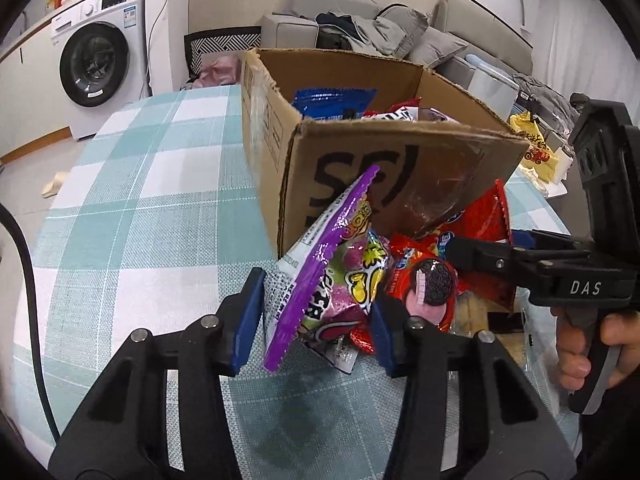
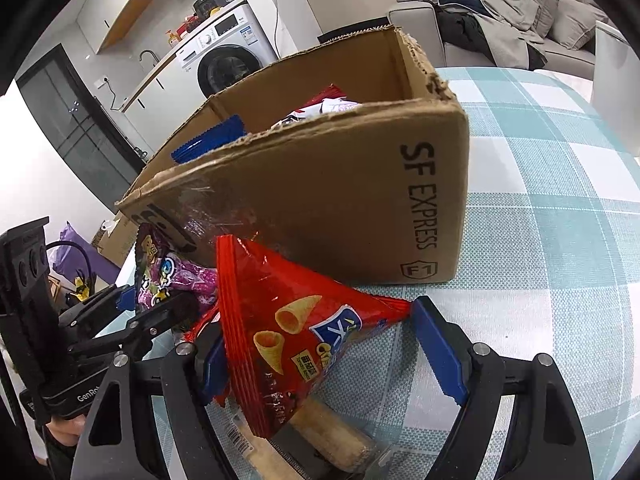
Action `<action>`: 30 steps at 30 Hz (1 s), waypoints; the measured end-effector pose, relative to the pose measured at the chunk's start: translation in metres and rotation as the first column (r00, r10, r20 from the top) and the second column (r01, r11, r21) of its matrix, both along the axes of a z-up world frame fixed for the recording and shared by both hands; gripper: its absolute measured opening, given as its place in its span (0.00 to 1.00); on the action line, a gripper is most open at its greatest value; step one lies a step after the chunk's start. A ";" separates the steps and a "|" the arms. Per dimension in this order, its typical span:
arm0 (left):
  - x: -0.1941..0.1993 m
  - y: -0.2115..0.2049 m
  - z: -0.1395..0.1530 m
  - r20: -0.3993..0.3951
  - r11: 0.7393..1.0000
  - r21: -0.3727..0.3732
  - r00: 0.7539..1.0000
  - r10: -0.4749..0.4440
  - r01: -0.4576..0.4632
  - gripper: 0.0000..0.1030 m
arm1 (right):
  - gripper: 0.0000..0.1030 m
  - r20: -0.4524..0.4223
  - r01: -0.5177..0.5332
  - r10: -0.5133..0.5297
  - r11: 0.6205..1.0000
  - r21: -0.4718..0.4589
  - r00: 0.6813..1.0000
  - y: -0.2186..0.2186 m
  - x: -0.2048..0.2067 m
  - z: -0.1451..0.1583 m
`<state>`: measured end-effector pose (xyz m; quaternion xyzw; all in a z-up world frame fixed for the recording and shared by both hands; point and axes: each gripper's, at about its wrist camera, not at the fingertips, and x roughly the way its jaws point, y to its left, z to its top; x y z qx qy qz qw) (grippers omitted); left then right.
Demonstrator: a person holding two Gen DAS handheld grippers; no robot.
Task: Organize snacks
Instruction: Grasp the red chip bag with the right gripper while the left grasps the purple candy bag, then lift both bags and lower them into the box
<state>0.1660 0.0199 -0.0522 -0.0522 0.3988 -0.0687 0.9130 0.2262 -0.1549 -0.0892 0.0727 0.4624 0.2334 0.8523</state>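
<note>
One cardboard box (image 2: 328,208) is standing on the checked table (image 1: 132,208). At least three packets are showing above its rim: one blue packet (image 1: 334,101) and two red-and-white ones, partly hidden. Outside, against the box's near wall, four packets are lying in a heap: one purple candy bag (image 1: 332,280), one red cookie packet (image 1: 424,280), one red corn-snack bag (image 2: 288,320), and one clear wafer pack (image 2: 332,436). Two grippers are showing.
</note>
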 end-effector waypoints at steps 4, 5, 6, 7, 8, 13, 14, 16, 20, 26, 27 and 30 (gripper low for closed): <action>-0.004 0.001 0.005 0.017 1.000 -0.002 1.000 0.000 0.000 0.44 | 0.81 0.001 -0.005 0.005 1.000 -0.005 1.000 0.001 0.000 0.000; -0.004 0.001 0.006 0.020 1.000 -0.004 1.000 0.000 0.000 0.43 | 0.81 0.002 -0.006 0.006 1.000 -0.007 1.000 0.001 0.000 0.000; -0.007 0.002 0.008 0.023 1.000 -0.005 1.000 0.001 -0.001 0.43 | 0.81 0.004 -0.006 0.006 1.000 -0.008 1.000 0.001 0.001 0.000; -0.007 0.002 0.009 0.026 1.000 -0.005 1.000 0.001 -0.001 0.43 | 0.81 0.005 -0.007 0.007 1.000 -0.009 1.000 0.002 0.001 0.000; -0.008 0.002 0.010 0.029 1.000 -0.005 1.000 0.001 0.000 0.43 | 0.77 0.007 -0.007 0.007 1.000 -0.012 1.000 0.002 0.001 0.000; -0.010 0.004 0.013 0.036 1.000 -0.009 0.999 0.003 -0.002 0.43 | 0.54 -0.003 -0.025 0.025 1.000 0.010 1.000 0.001 -0.001 0.001; -0.011 0.003 0.014 0.037 1.000 -0.009 0.999 0.001 -0.001 0.43 | 0.47 -0.002 -0.031 0.031 0.999 0.016 1.000 0.001 -0.002 0.002; -0.012 0.003 0.015 0.039 1.000 -0.008 0.999 0.001 0.000 0.43 | 0.44 0.003 -0.041 0.041 0.999 0.028 0.999 0.001 -0.003 0.003; -0.014 0.002 0.017 0.046 1.000 -0.008 0.999 -0.002 0.003 0.43 | 0.41 0.007 -0.053 0.052 0.998 0.039 0.999 0.002 -0.007 0.005; -0.017 0.000 0.024 0.064 1.000 -0.011 0.998 -0.015 0.016 0.43 | 0.39 0.016 -0.072 0.072 0.995 0.064 0.997 0.002 -0.012 0.013; -0.019 0.000 0.026 0.068 1.000 -0.009 0.997 -0.018 0.018 0.43 | 0.39 0.020 -0.075 0.074 0.995 0.069 0.997 0.002 -0.013 0.015; -0.021 -0.001 0.030 0.079 1.000 -0.011 0.997 -0.022 0.023 0.43 | 0.39 0.032 -0.085 0.083 0.993 0.083 0.996 0.000 -0.015 0.018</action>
